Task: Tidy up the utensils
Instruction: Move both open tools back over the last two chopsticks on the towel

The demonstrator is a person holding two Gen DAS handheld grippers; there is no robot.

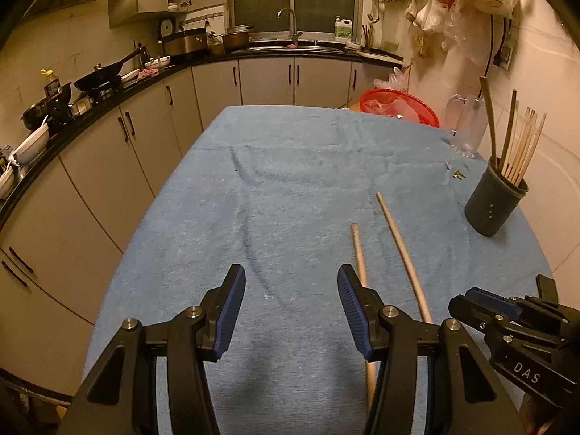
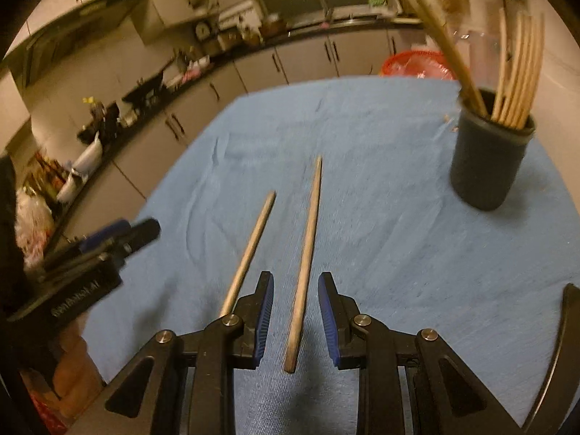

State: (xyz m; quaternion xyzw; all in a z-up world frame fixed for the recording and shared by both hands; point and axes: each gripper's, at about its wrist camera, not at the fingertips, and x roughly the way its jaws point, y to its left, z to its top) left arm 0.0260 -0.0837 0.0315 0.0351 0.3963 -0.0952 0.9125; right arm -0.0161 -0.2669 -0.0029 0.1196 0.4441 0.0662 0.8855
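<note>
Left wrist view: we find two loose chopsticks on the blue cloth (image 1: 290, 166). The left chopstick (image 1: 359, 250) runs under the right-hand finger of the left gripper (image 1: 291, 311), outside the gap. The right chopstick (image 1: 402, 250) lies further right, between the two grippers. The jaws stand about half open, with only bare cloth between them; nothing is held. The holder (image 1: 494, 201), a dark cup already stocked with chopsticks, stands upright near the far right edge of the table, well apart from the loose pair. The right gripper (image 1: 482, 308) shows at the lower right edge.

Right wrist view: the right gripper (image 2: 295, 320) has its jaws narrowly apart, and the right chopstick (image 2: 306, 250) lies lengthwise in the gap, its near end between the pads. We see a gap on each side; the pads do not press on it. The left chopstick (image 2: 250, 250) passes just outside the left-hand finger. The holder (image 2: 489, 159) stands ahead to the right.

Handling, in our judgement: the sticks are light, stiff, thin and smooth, so likely to roll or pivot in the pads. We would grip near the thick near end, squarely across the shaft.
</note>
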